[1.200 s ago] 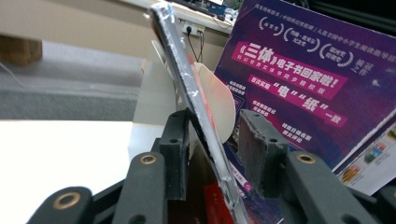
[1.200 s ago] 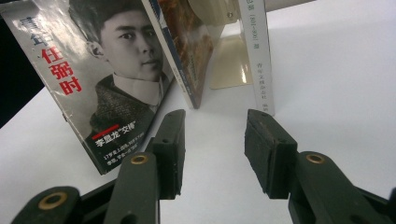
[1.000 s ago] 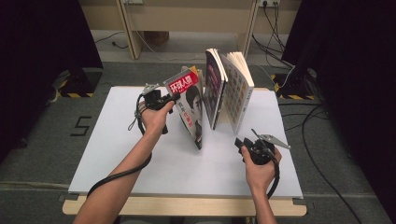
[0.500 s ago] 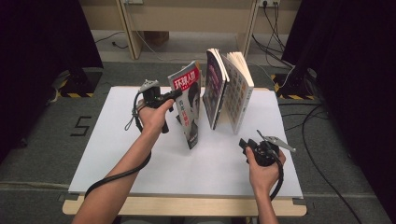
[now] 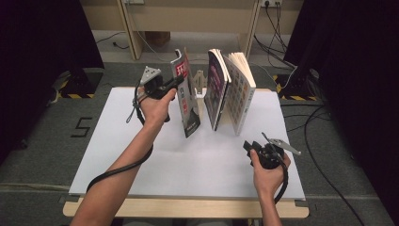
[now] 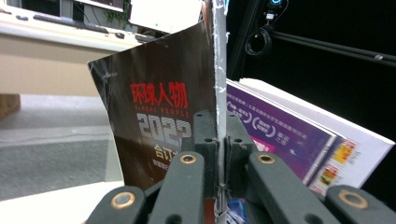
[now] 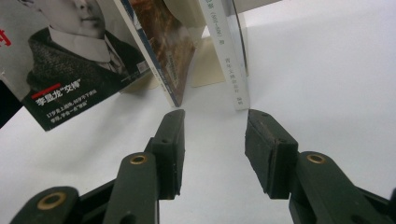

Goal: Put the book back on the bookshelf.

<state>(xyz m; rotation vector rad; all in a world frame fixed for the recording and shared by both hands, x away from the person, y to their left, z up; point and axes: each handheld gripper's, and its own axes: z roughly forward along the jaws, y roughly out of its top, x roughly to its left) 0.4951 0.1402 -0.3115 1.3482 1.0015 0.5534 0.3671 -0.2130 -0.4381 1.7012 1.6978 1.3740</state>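
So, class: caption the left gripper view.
Left tool clamps a magazine's edge beside two standing books.

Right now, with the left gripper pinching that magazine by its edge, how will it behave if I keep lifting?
The magazine is thin and looks light, so it should lift easily. Held only near one edge by the left gripper, it will probably sag or swing. Its glossy cover may slip between the pads.

Dark-covered magazine with red Chinese title and "2023" on one cover, portrait on the other; thin, held upright, slightly tilted, lifted off the white table. Sits left of two standing books, close but apart, its spine edge clamped.
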